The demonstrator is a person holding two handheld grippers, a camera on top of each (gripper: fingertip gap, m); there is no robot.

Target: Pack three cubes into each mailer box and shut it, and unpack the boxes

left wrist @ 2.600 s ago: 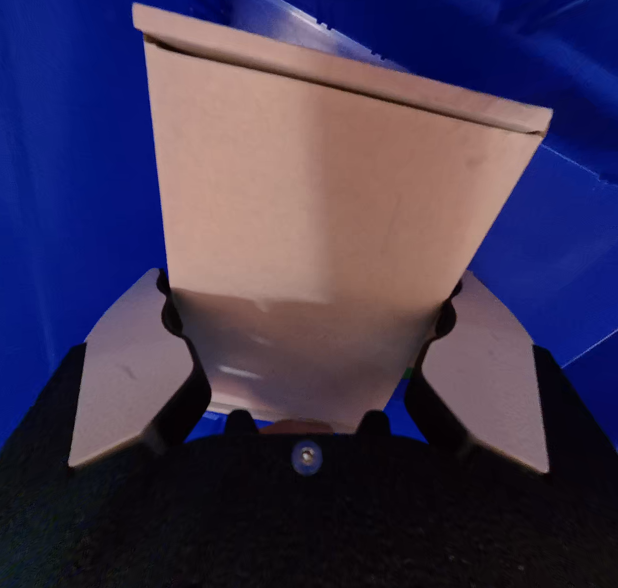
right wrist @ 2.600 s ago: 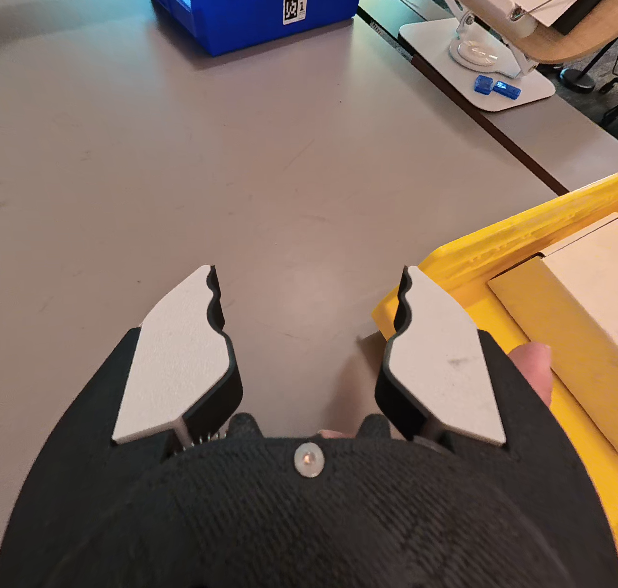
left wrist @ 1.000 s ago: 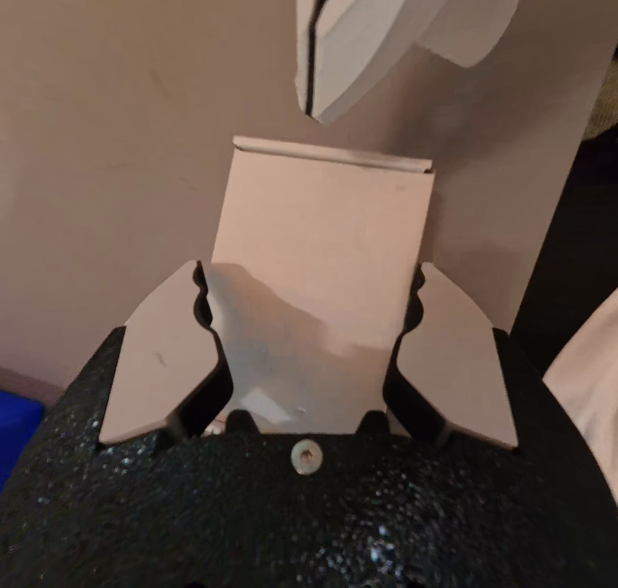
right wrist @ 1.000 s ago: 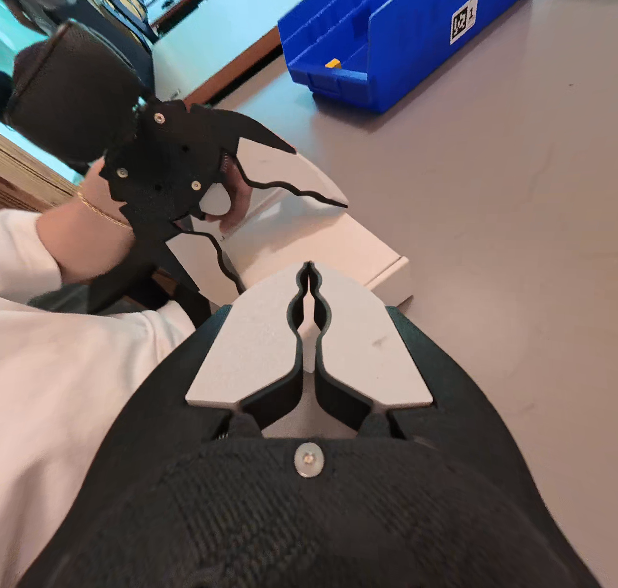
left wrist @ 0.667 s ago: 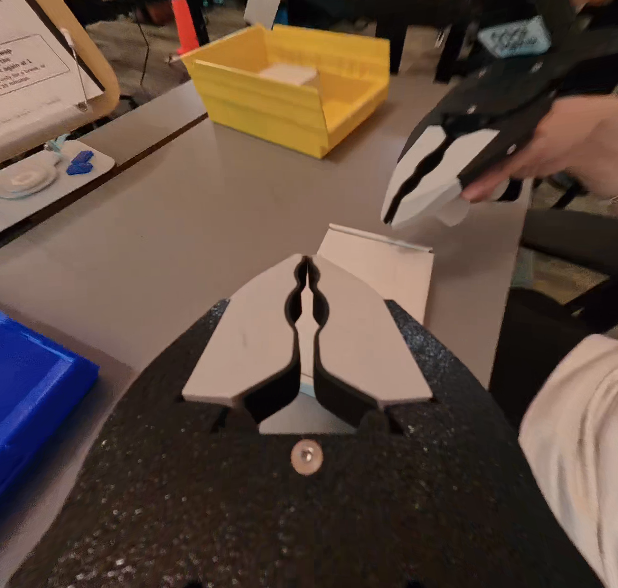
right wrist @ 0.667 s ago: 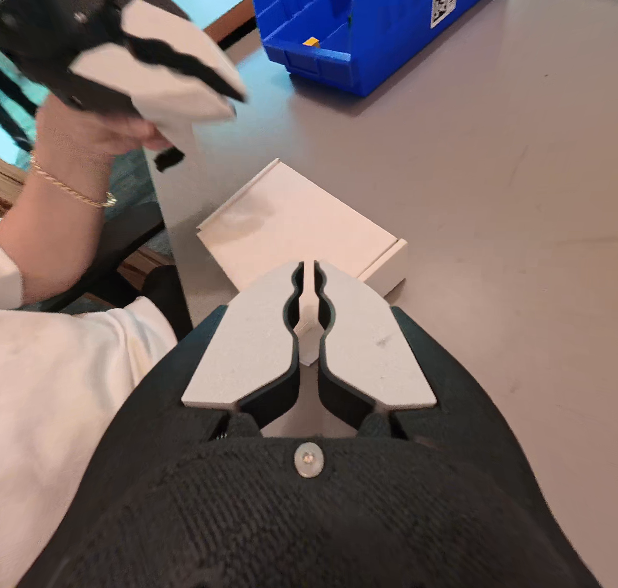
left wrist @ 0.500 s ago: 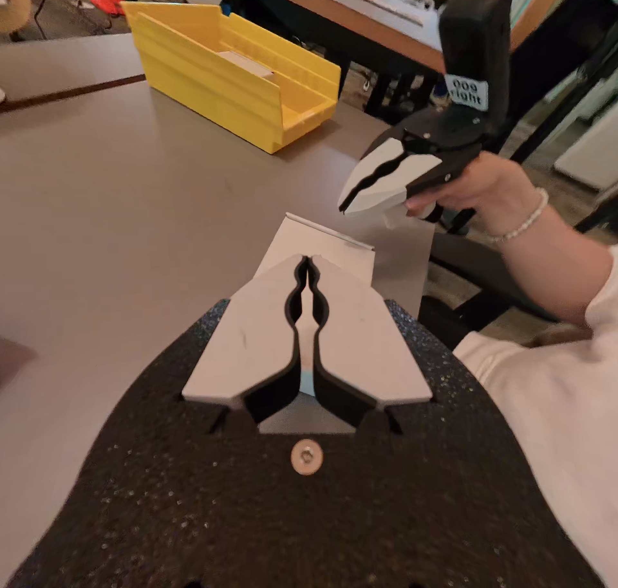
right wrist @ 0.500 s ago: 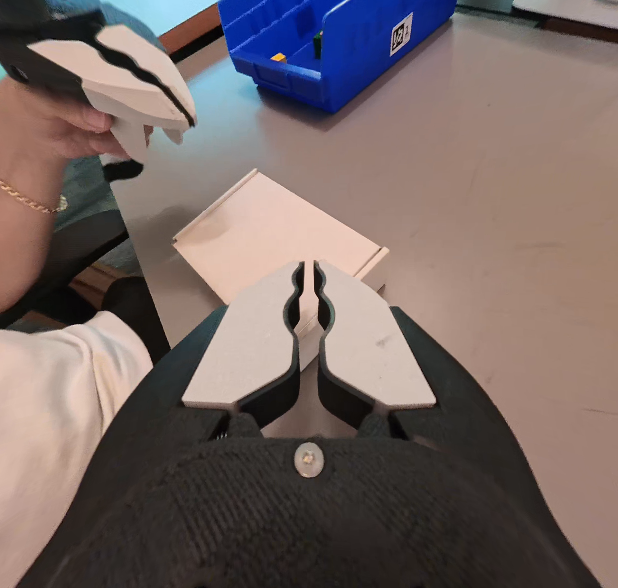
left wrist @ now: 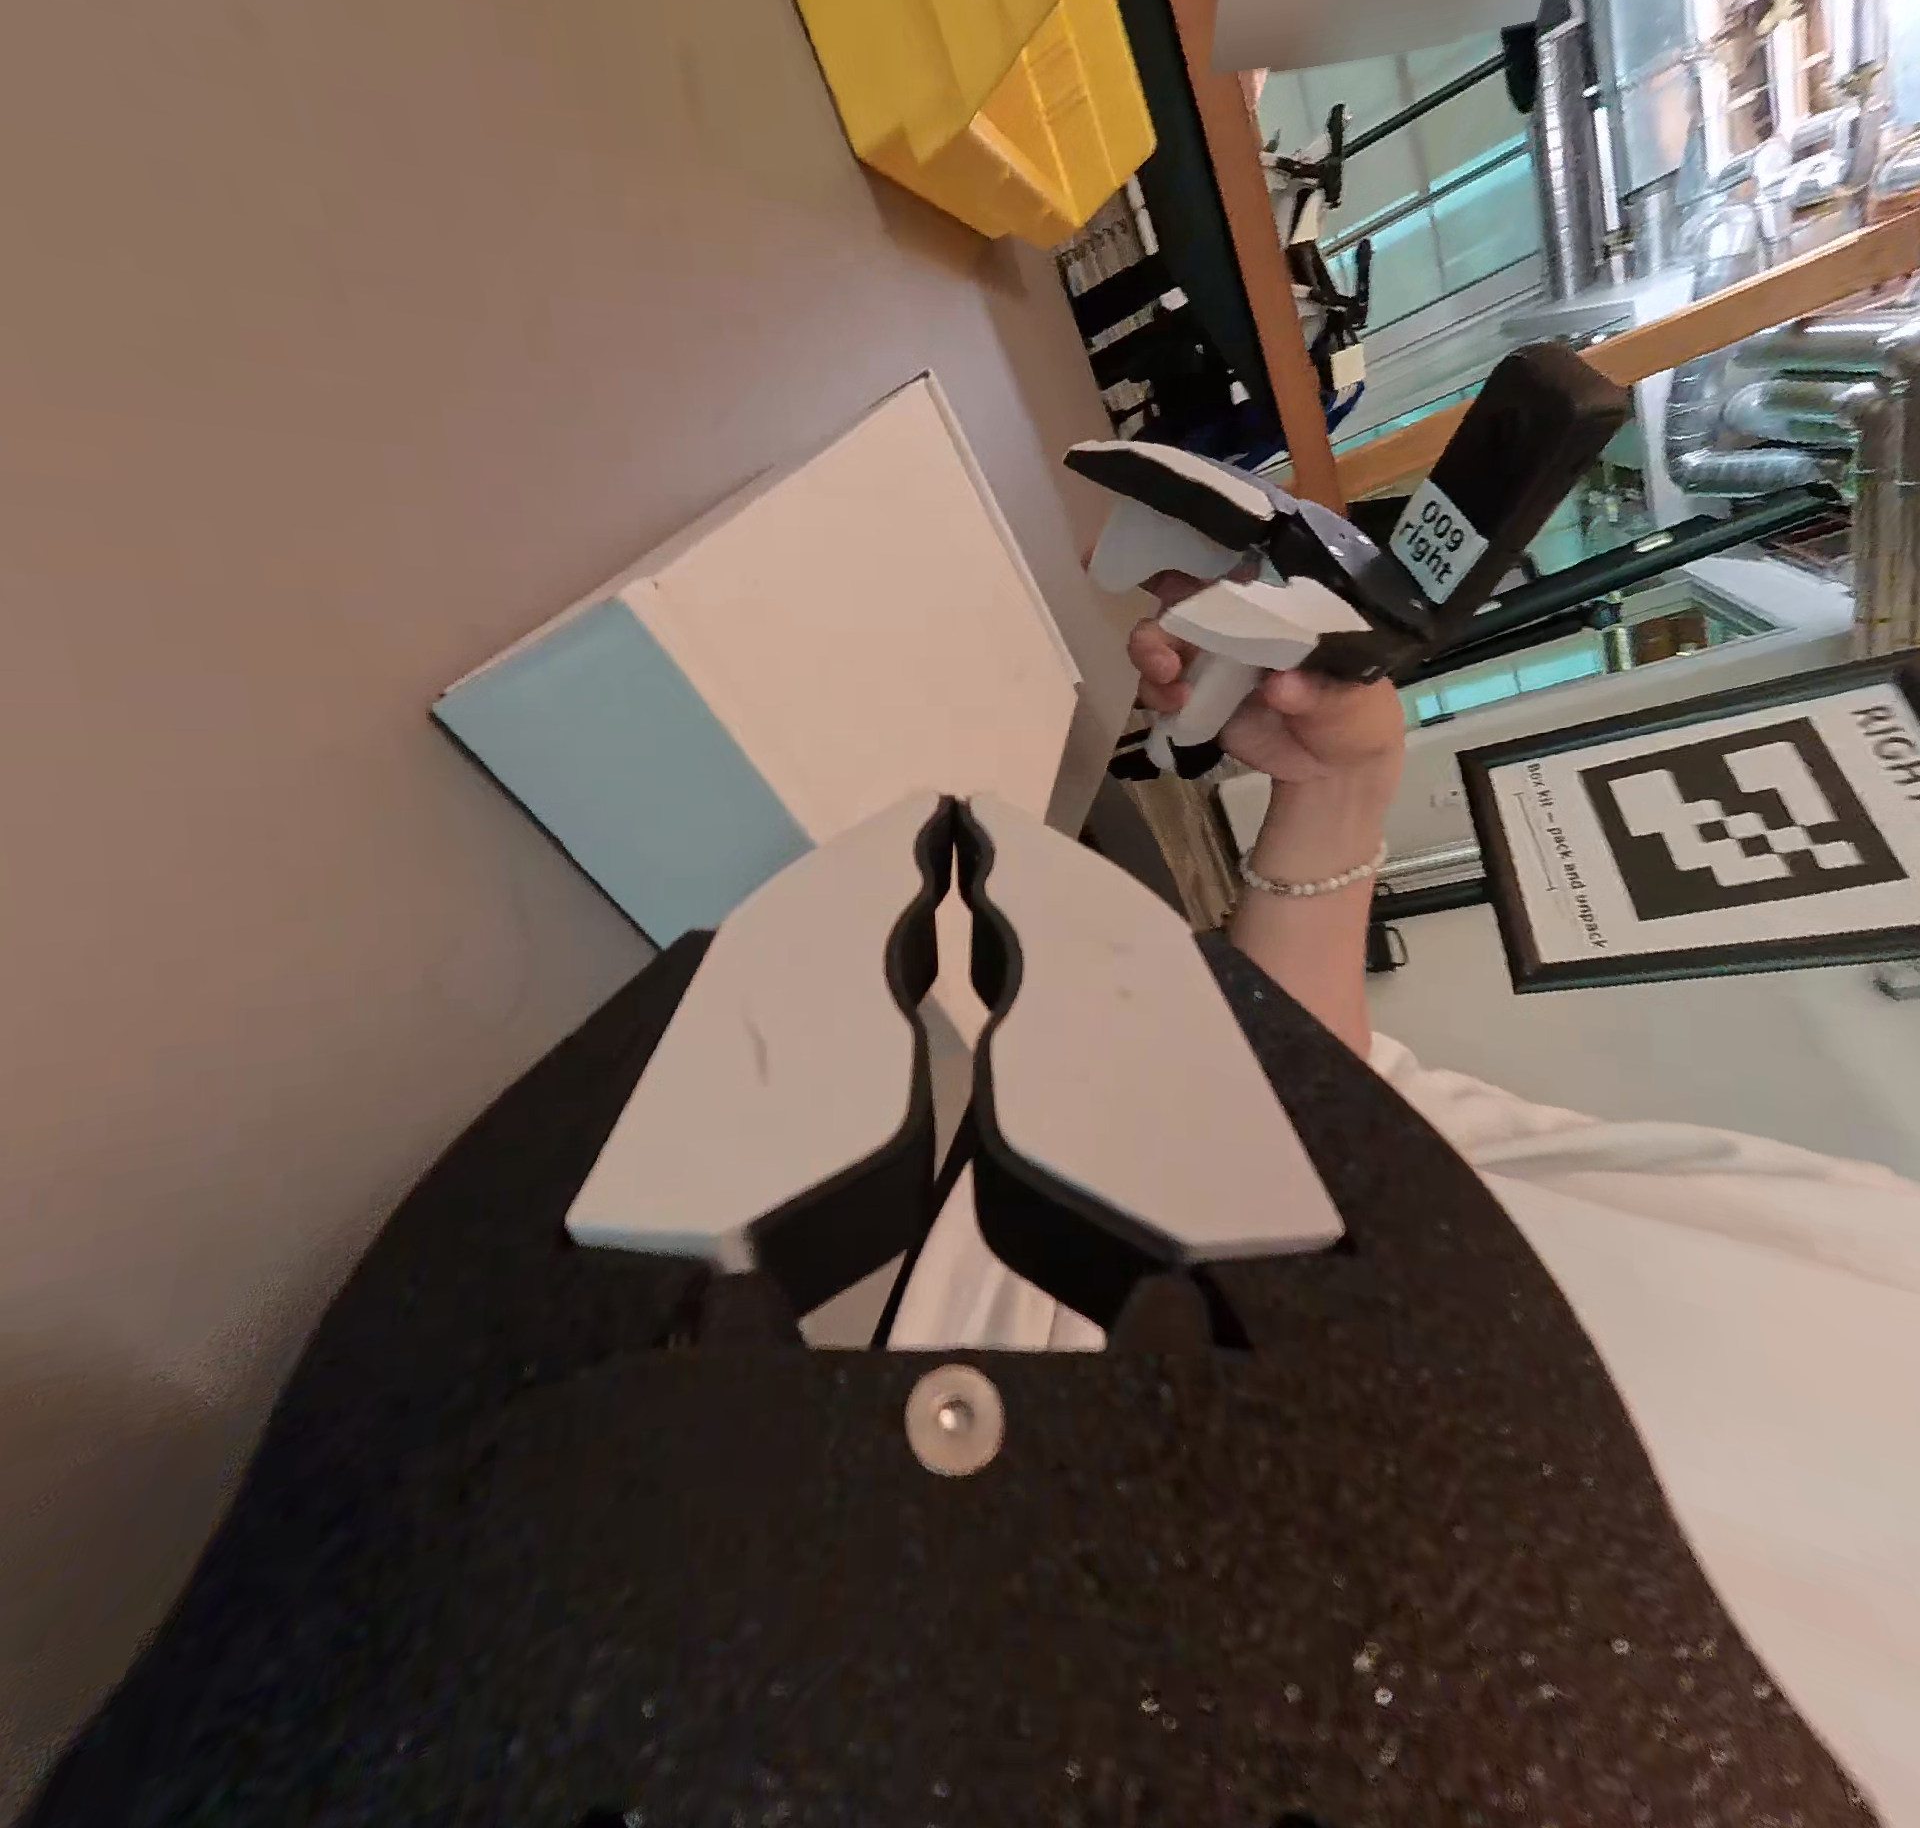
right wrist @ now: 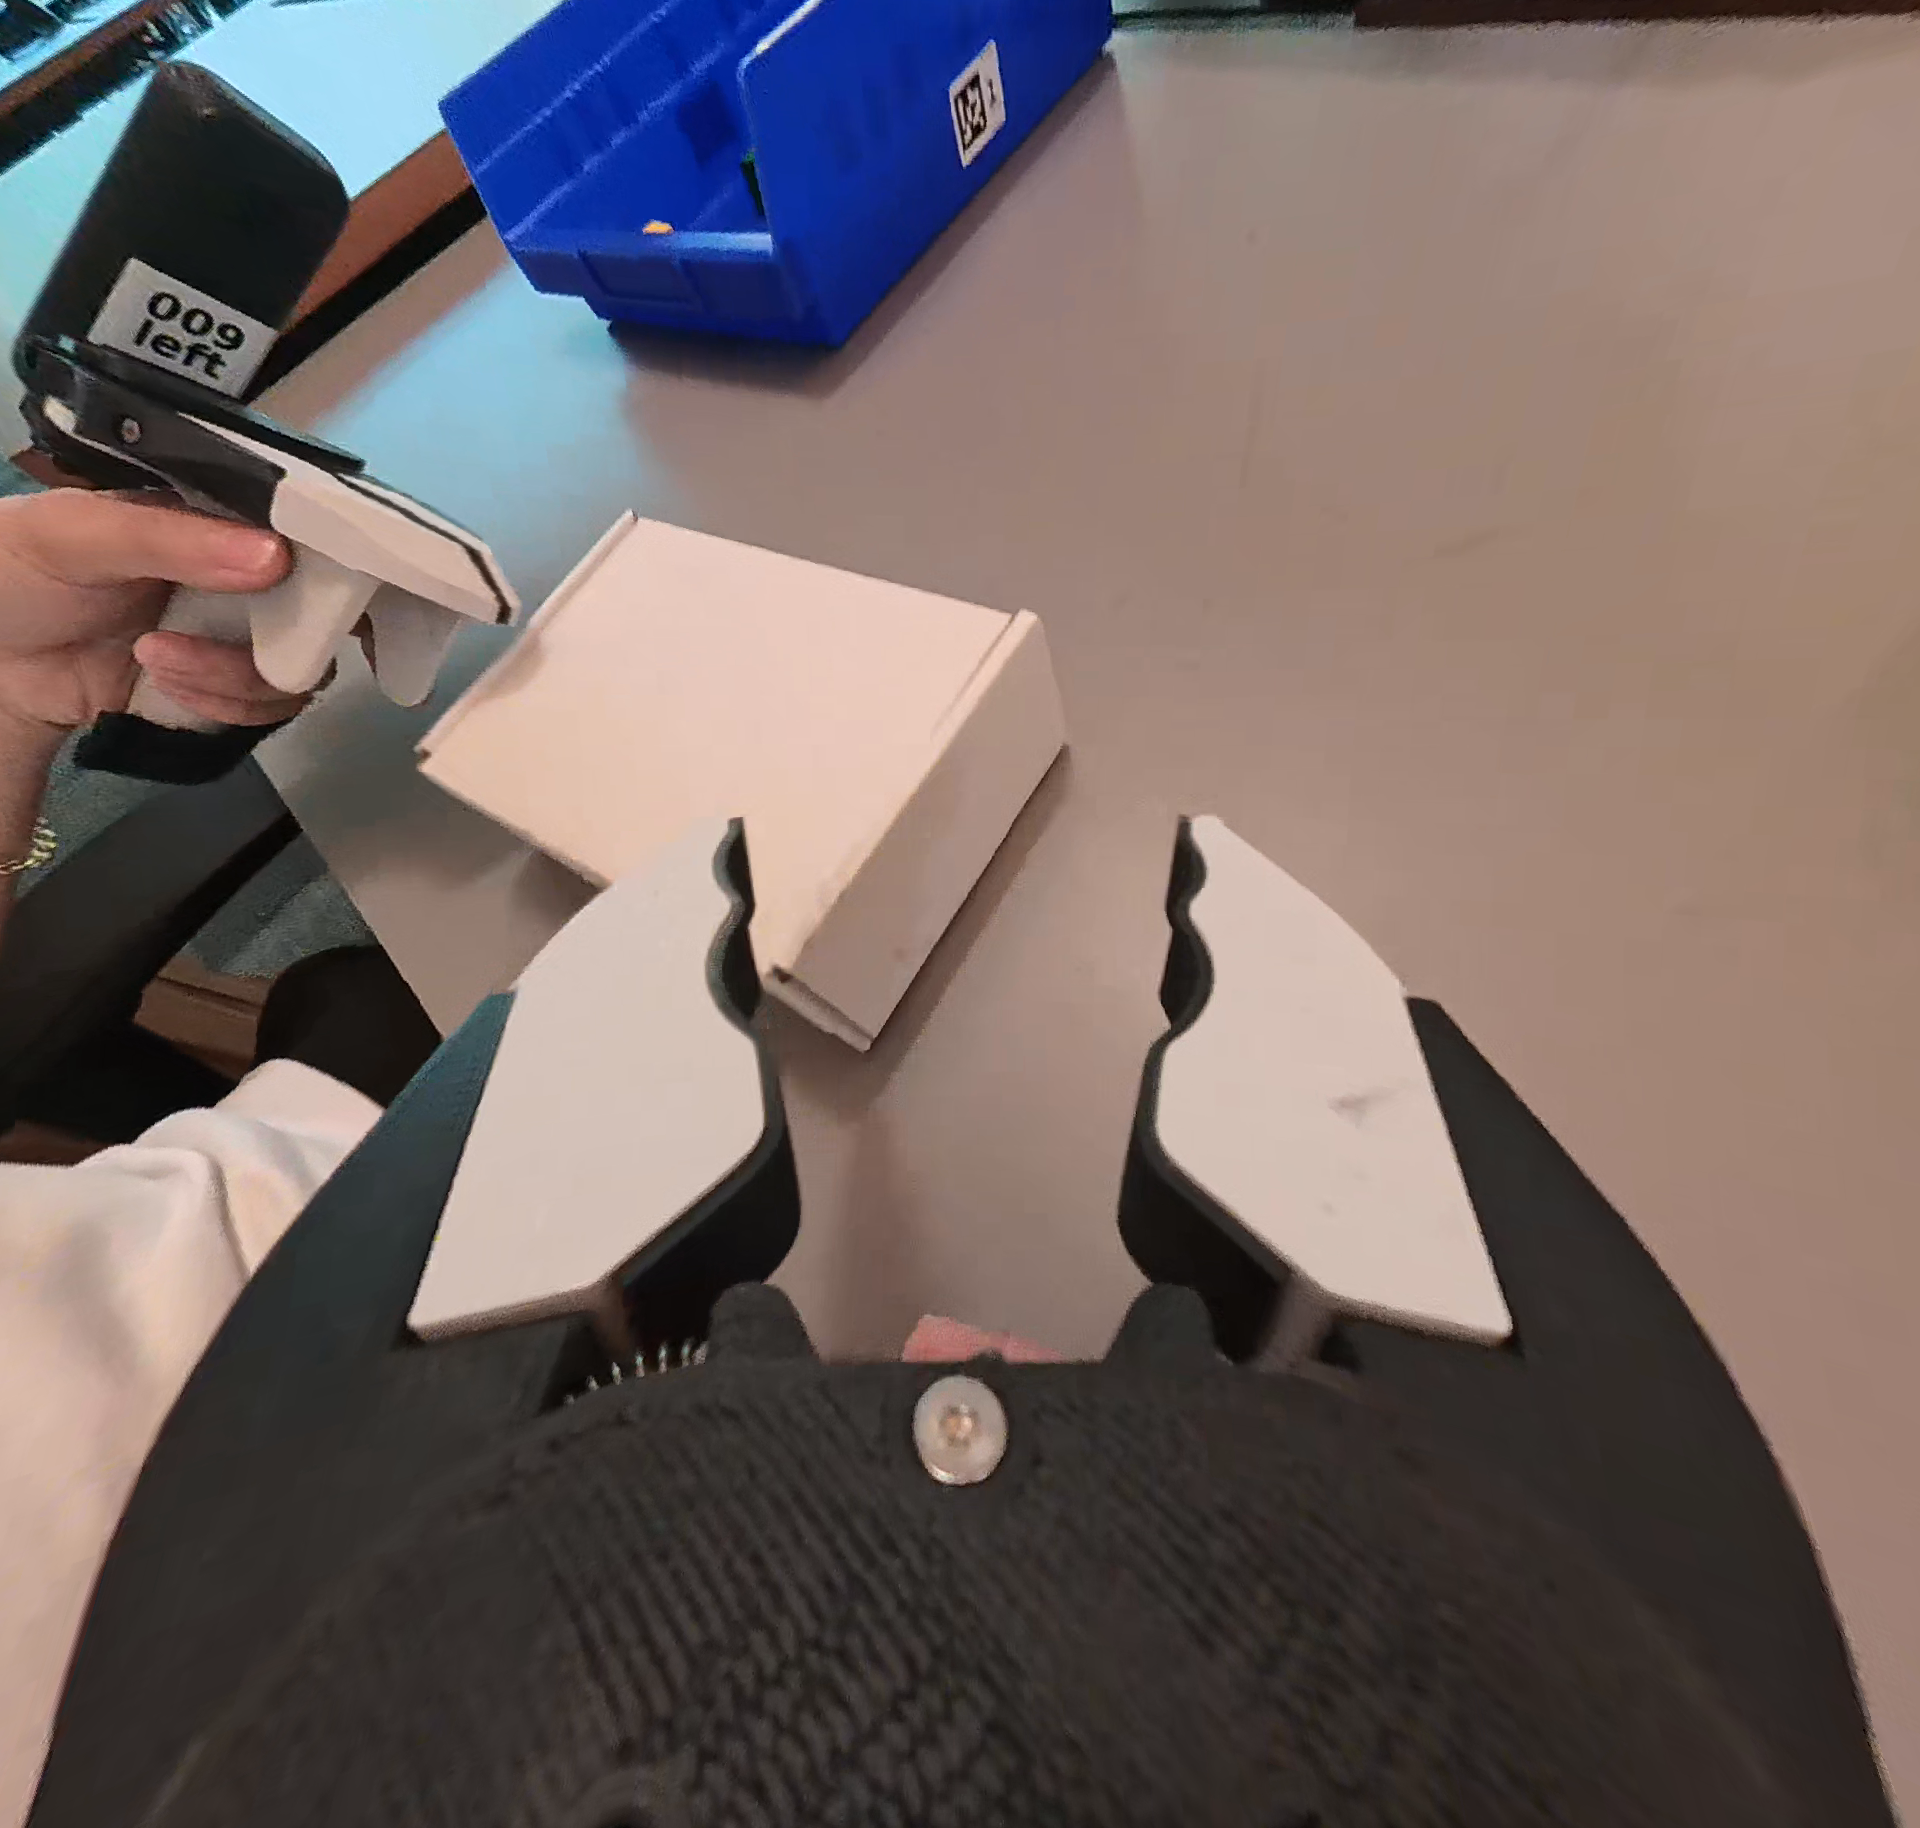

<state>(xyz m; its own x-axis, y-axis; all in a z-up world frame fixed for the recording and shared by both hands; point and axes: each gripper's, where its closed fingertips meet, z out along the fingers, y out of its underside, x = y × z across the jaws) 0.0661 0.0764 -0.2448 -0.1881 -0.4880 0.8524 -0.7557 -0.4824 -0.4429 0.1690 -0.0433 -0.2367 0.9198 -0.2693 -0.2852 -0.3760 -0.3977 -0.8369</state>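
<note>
- Since half a second ago, the right gripper [right wrist: 956, 931] has sprung apart; the left gripper [left wrist: 954, 838] has rolled sideways, its fingers together and empty.
- Closed box [right wrist: 748, 739] lies flat near the table [right wrist: 1455, 531] edge, between both grippers, untouched.
- Risk: a one-sided nudge could push it off that edge.
- Blue bin [right wrist: 790, 116] sits well beyond.
</note>
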